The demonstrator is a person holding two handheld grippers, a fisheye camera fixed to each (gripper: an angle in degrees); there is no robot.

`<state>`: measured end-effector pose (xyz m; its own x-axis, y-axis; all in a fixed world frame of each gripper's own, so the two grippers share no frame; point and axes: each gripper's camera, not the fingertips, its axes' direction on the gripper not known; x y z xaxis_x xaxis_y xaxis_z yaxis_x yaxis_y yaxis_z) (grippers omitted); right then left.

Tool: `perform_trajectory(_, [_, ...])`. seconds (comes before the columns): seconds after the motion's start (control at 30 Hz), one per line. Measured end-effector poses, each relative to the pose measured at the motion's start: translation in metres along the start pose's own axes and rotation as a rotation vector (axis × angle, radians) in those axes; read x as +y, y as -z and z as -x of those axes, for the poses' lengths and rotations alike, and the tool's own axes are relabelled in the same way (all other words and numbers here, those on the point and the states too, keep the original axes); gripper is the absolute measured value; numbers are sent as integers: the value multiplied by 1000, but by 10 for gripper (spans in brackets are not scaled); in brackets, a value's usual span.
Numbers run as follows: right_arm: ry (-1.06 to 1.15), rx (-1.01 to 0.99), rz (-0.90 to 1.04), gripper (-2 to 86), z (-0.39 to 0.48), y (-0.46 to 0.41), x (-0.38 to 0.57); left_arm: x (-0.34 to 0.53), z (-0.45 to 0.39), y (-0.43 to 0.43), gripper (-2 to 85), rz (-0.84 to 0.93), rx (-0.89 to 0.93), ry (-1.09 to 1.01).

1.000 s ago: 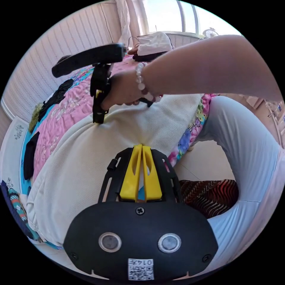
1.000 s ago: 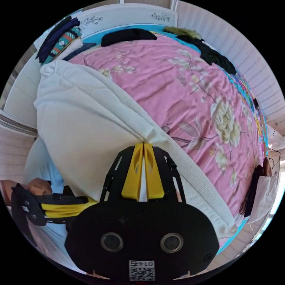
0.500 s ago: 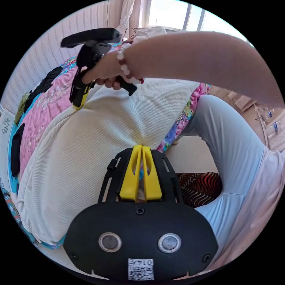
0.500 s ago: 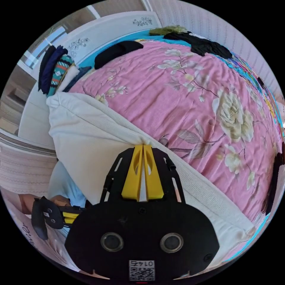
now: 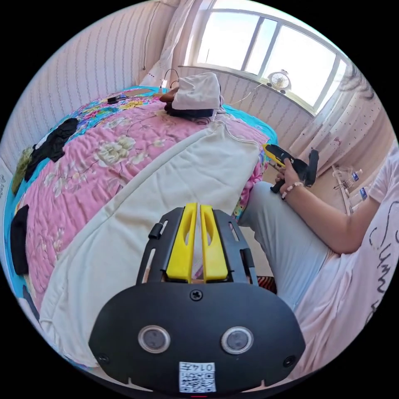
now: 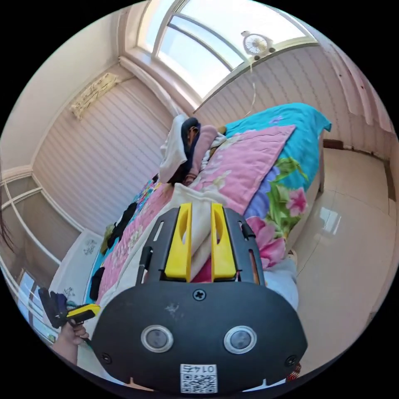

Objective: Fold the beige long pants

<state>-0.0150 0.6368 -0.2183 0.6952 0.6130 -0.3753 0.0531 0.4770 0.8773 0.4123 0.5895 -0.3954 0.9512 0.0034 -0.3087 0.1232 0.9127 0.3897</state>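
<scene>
Lying along the near edge of the bed (image 5: 75,174), the beige long pants (image 5: 145,208) stretch as a folded strip, with open pink quilt beyond them. Black garments (image 5: 54,141) sit at the bed's far side, a clothes pile (image 5: 195,95) past the pants' end. Left gripper (image 5: 193,241): jaws nearly together, gripping nothing I can make out. Right gripper (image 6: 200,245): jaws apart, off the bed's edge over bare floor (image 6: 353,232).

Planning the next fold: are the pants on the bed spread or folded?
Folded lengthwise: the pants lie as one long strip across the quilt.
</scene>
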Motion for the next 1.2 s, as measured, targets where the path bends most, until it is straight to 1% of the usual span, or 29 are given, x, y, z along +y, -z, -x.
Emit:
perform_trajectory(0.03, [-81,-28,2,104,-24,1,2,-11,-3,-6,42,4,4,-12])
perform_trajectory(0.07, [-115,-79,22,119,-44,0,3,-33,-9,-19,58,10,18,-42])
perform_trajectory(0.17, [-169,-120,102,142,-82,-5,5,-91,-20,-57,81,24,51,-92])
perform_trajectory(0.27, [-184,-177,191,140,-111,-7,8,-153,-32,-100,85,24,48,-150])
perform_trajectory(0.33, [-174,-208,215,135,-124,-5,12,-190,-39,-130,85,44,46,-175])
perform_trajectory(0.47, [-185,-187,311,127,-152,-15,20,-263,-64,-214,85,204,-41,-249])
perform_trajectory(0.6, [-196,-204,300,124,-175,-11,25,-310,-89,-278,87,257,-137,-305])
perform_trajectory(0.63, [-184,-209,290,123,-179,-7,26,-315,-90,-286,90,264,-129,-306])
perform_trajectory(0.77, [-144,-210,405,117,-192,-20,29,-334,-101,-333,115,334,-93,-314])
perform_trajectory(0.8, [-150,-213,403,114,-195,-19,29,-336,-102,-342,119,327,-96,-308])
perform_trajectory(0.87, [-132,-236,305,78,-205,-3,28,-340,-103,-351,120,310,-87,-297])
perform_trajectory(0.9, [-119,-253,292,70,-206,-1,28,-343,-103,-356,120,310,-72,-290])
perform_trajectory(0.93, [-90,-286,316,53,-207,-5,29,-345,-103,-359,121,309,-66,-290])
perform_trajectory(0.97, [-78,-300,408,56,-207,-21,31,-348,-104,-366,122,309,-71,-300])
perform_trajectory(1.03, [-108,-288,521,60,-215,-43,33,-350,-107,-378,128,313,-108,-306])
perform_trajectory(1.13, [-159,-295,414,51,-235,-33,33,-355,-114,-392,134,304,-132,-310])
perform_trajectory(1.2, [-151,-304,395,56,-239,-30,32,-360,-119,-396,136,292,-150,-336])
